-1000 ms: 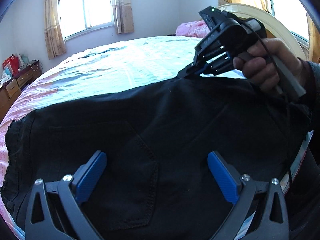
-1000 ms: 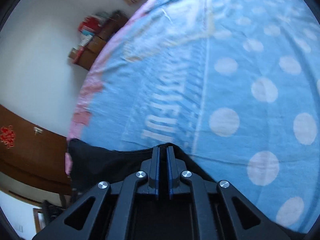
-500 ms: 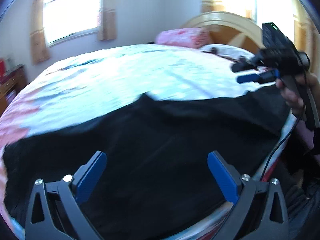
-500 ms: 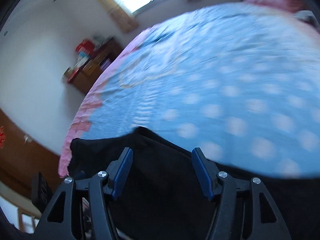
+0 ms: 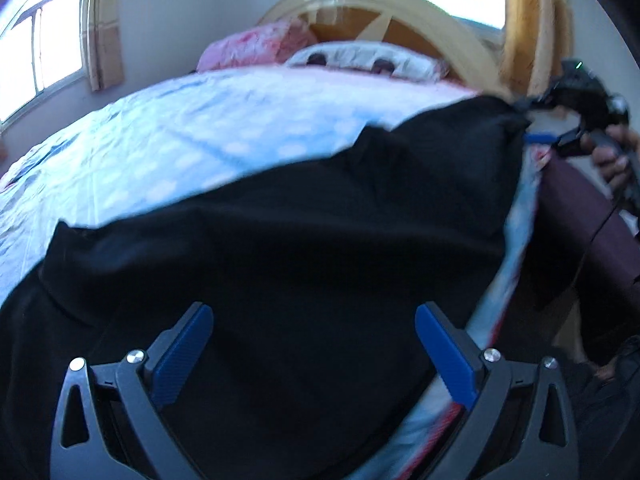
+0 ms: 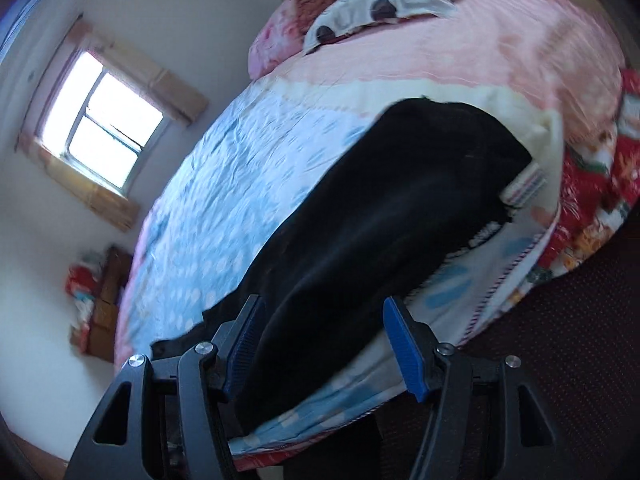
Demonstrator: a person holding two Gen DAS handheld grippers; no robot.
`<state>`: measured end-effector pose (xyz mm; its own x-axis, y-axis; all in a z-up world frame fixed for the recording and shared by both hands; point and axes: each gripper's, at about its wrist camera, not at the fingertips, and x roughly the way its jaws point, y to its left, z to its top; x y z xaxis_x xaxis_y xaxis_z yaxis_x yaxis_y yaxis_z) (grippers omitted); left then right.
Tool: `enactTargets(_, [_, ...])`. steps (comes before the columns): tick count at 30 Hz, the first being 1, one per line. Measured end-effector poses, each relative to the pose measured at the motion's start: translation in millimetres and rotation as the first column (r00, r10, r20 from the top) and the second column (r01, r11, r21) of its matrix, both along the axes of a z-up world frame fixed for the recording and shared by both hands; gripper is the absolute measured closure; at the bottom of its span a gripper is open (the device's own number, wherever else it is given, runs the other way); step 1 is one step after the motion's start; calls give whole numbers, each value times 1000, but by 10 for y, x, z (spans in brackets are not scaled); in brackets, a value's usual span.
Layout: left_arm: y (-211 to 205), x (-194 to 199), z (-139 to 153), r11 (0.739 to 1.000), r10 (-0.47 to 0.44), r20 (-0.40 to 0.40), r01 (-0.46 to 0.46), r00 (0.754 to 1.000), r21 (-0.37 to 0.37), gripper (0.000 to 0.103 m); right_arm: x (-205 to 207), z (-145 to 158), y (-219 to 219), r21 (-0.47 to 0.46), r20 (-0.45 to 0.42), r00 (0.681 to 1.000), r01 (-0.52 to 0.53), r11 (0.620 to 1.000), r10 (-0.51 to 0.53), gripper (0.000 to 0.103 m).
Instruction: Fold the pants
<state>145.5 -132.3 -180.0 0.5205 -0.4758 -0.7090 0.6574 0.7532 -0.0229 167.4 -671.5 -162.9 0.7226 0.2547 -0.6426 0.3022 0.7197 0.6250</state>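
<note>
Your left gripper (image 5: 314, 354) and right gripper (image 6: 328, 348) both stand spread, pinching nothing, over matte black pants (image 5: 288, 248) lying long across the polka-dot bed (image 5: 168, 136), toward 12 o'clock.

Left tongs (image 5: 314, 354): jaws spread wide, blue pads (image 5: 182, 360) apart, nothing clamped between them, angled downward. Right tongs (image 6: 326, 350): jaws parted, having just been opening, pads pressing on nothing, tilted downward and rolled to one side. In the left wrist view, the right tongs (image 5: 560, 128) appear at far right, gripped by a hand (image 5: 612, 156).
</note>
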Motion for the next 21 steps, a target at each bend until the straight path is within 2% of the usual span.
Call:
enactTargets(5, [194, -15, 24, 999, 42, 5, -42, 999, -2, 0, 101, -27, -59, 25, 25, 999, 25, 999, -26, 40])
enactTargets(9, [240, -14, -5, 999, 53, 10, -54, 999, 3, 0, -25, 94, -169, 22, 75, 991, 113, 993, -115, 40])
enactTargets(12, [224, -2, -31, 998, 52, 19, -52, 998, 18, 0, -159, 184, -397, -50, 85, 970, 233, 971, -229, 40])
enactTargets(15, [206, 3, -49, 998, 48, 31, -48, 998, 28, 0, -203, 106, -632, -15, 47, 959, 282, 959, -281, 41])
enactTargets(17, [212, 5, -55, 999, 48, 34, -49, 998, 25, 0, -199, 72, -714, -5, 47, 958, 284, 959, -283, 42])
enactTargets(21, [206, 9, -60, 999, 46, 36, -47, 998, 24, 0, -164, 177, -703, -67, 106, 963, 256, 964, -248, 49])
